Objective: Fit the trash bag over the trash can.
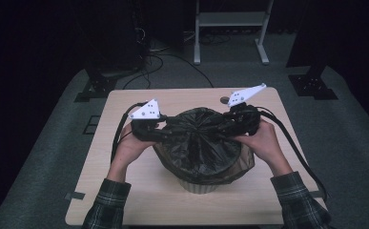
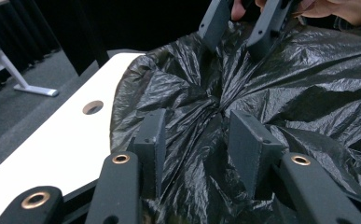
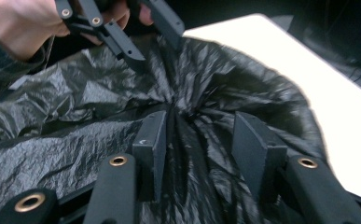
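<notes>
I am working a black plastic bin bag (image 1: 203, 143) that sits at the centre of the high view, draped over a small ribbed bin (image 1: 200, 185) whose pale wall peeks out below the film on the desk (image 1: 139, 200). The film looks thin, light and limp, crinkled into folds that run to a gathered point in the middle; I judge it will slip and stretch instead of holding a shape, and could tear if pinched on a single ply. The left hand-held gripper (image 2: 199, 140) lies on the bag at the left of the high view, its jaws standing apart with loose film bulging up between them, the pads not pressing on it as far as I can see. The right hand-held gripper (image 3: 201, 137) mirrors it from the right side, jaws likewise parted over the folds, nothing clamped. I would take hold where the folds bunch thickest, near the gathered centre or at the rim, catching several layers at once so the grip does not slide off the glossy surface.
</notes>
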`<act>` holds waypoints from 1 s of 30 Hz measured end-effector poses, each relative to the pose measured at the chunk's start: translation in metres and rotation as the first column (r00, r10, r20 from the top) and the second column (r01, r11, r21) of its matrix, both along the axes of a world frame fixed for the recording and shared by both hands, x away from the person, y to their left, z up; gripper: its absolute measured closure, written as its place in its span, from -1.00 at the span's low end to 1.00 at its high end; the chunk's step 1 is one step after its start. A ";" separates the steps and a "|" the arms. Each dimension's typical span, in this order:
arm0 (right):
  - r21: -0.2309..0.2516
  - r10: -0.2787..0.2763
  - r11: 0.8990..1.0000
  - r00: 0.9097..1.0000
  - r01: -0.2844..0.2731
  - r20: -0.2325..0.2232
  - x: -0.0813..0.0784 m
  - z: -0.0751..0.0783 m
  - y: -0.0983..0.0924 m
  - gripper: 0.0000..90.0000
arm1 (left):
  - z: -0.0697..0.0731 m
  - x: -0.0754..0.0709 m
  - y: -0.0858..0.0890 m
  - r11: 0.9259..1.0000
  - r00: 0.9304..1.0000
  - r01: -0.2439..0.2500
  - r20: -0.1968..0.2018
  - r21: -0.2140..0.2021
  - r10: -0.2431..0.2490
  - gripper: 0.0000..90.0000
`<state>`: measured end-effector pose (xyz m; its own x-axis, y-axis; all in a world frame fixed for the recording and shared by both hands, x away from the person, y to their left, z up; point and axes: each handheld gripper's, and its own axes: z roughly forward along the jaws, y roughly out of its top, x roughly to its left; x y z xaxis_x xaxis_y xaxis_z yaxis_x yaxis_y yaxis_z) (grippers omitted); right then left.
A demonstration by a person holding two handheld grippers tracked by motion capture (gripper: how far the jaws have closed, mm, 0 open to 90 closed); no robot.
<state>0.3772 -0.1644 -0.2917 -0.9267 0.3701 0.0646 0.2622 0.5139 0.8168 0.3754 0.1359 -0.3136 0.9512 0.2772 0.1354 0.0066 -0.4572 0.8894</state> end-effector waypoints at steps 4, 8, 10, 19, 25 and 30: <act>-0.049 0.018 0.999 1.000 -0.018 -0.011 0.001 -0.003 0.008 0.20 | 0.001 0.000 -0.002 1.000 1.000 0.006 -0.001 0.023 -0.006 0.26; -0.102 0.032 0.994 0.999 -0.035 -0.025 0.002 -0.008 0.015 0.37 | 0.003 0.000 -0.003 0.998 0.999 0.019 -0.037 0.061 -0.017 0.48; -0.131 0.035 0.991 0.999 -0.037 -0.019 0.002 -0.010 0.017 0.69 | 0.005 0.000 -0.004 0.997 0.999 0.011 -0.051 0.074 -0.008 0.64; -0.109 0.020 0.994 1.000 -0.018 0.021 -0.002 -0.005 0.011 1.00 | 0.007 -0.002 0.001 0.996 0.998 0.003 -0.064 0.085 0.002 0.99; -0.064 -0.001 0.998 0.999 0.004 0.033 -0.006 -0.001 -0.009 1.00 | 0.008 -0.003 0.018 0.999 0.997 -0.034 -0.065 0.040 0.036 1.00; -0.023 -0.004 1.000 0.999 0.005 0.034 -0.009 0.001 -0.025 1.00 | 0.011 -0.004 0.030 0.998 0.996 -0.064 -0.060 0.025 0.065 1.00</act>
